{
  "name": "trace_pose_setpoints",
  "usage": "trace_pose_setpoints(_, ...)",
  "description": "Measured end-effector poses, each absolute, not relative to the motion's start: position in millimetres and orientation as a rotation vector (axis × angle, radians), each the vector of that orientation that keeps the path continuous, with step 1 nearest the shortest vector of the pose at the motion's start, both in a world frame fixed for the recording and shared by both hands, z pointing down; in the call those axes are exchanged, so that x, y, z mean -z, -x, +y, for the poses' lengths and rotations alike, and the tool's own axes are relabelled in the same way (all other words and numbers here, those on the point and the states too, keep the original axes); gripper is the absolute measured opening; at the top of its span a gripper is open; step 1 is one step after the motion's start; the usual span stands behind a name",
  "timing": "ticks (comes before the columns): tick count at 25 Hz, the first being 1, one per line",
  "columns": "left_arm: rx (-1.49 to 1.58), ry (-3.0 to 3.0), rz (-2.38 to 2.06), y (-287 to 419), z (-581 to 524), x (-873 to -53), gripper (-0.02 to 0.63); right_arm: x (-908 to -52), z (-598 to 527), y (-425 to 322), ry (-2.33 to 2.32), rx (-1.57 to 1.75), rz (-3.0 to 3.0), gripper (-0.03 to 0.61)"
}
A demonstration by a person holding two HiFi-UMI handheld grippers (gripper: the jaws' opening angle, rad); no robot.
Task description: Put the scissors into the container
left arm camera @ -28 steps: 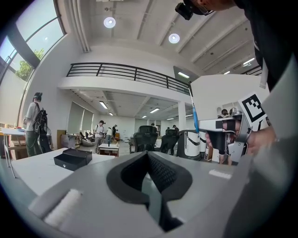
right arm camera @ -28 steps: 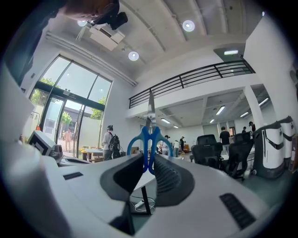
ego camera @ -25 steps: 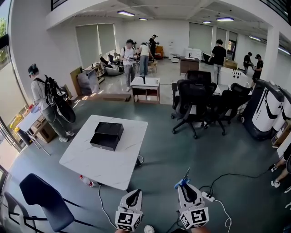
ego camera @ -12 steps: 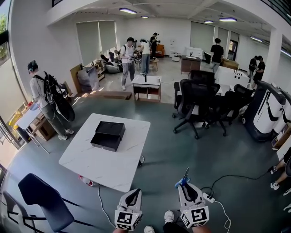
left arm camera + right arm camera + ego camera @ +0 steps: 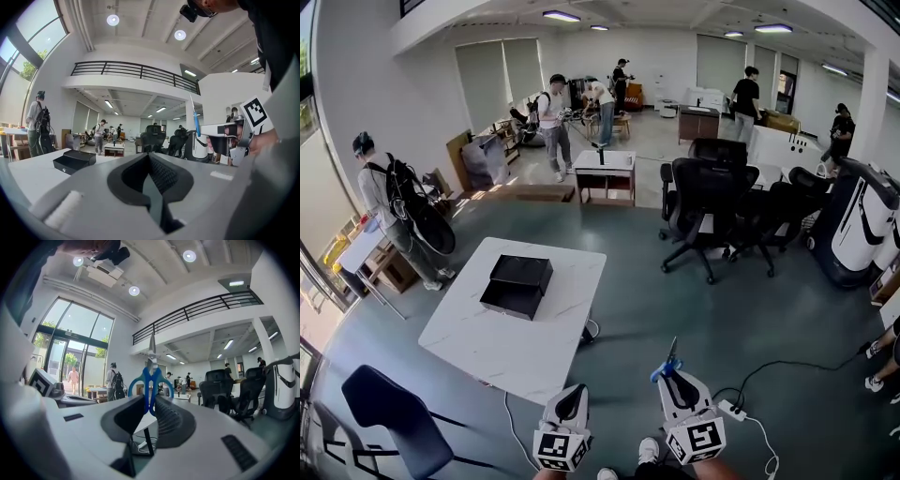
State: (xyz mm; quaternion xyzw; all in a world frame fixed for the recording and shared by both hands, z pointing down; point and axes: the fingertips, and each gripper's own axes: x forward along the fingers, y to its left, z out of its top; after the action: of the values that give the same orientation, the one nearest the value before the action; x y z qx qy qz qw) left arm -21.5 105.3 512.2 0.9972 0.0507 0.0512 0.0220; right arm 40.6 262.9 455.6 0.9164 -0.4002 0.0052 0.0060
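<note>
Scissors [image 5: 667, 362], blue-handled, pinched in the right gripper [image 5: 673, 382], blades pointing up and away, over bare floor to the right of the white table [image 5: 478, 352] and well apart from the container.

At near left, a dark chair [image 5: 389, 412] close to the table's near corner. Farther off on the left, a person with a backpack [image 5: 389, 202]. On the far half of the table, the black container [image 5: 517, 284], with open tabletop between it and both grippers.

Just off the table's near right corner, the left gripper [image 5: 574, 398]: jaws pressed together, nothing between them. To its right, the right gripper's jaws, clamped on the scissors' handle loops [image 5: 151, 380], otherwise drawn in close. On the floor just right of that, a white power strip [image 5: 731, 408] with its cable. Far right, a cluster of black office chairs [image 5: 712, 202], well clear of the table.
</note>
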Motion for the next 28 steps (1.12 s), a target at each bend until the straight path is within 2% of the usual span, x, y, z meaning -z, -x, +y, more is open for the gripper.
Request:
trace_pose_setpoints(13, -0.178, -3.103, -0.023, -46, 120, -510, 0.009, -464, 269, -114, -2.779, -0.016, -1.436, 0.074)
trace_pose_setpoints(28, -0.21, -3.064, -0.329, -53, 56, -520, 0.009, -474, 185, -150, -2.603, -0.028, -1.712, 0.074)
